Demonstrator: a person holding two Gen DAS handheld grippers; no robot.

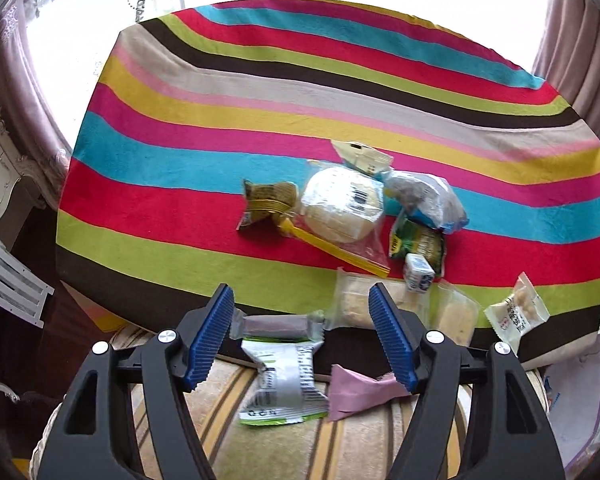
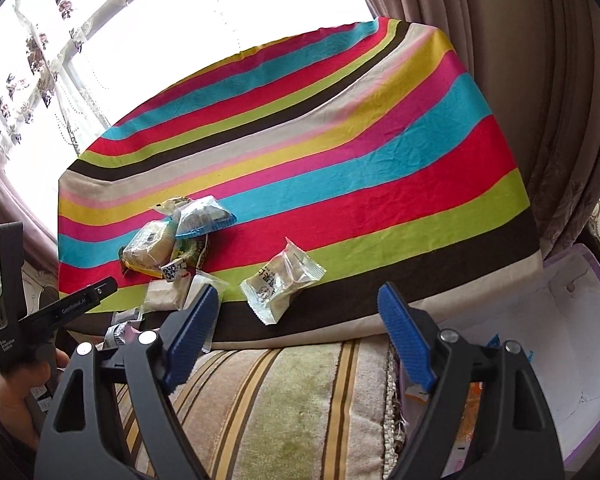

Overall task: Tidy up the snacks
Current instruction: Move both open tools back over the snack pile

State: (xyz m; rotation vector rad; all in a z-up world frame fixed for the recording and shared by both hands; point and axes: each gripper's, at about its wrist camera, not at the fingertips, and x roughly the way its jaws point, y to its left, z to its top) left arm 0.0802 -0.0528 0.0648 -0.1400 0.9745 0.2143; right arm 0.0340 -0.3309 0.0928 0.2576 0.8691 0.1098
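Both grippers stand spread, gripping nothing. Left wrist view: the left gripper [image 1: 302, 312] hangs over a green-and-white packet [image 1: 282, 384] on the striped cushion [image 1: 360, 440], likely its next pick; other snacks cluster on the striped cloth [image 1: 220, 120]. Right wrist view: the right gripper [image 2: 300, 308] faces a clear-wrapped pastry [image 2: 280, 284]; the lilac box [image 2: 572, 344] is cut off.

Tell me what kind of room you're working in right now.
Probably a home living room or bedroom: floral lace curtains over a bright window, a striped upholstered cushion in front, and snack packets on a table under a striped tablecloth.
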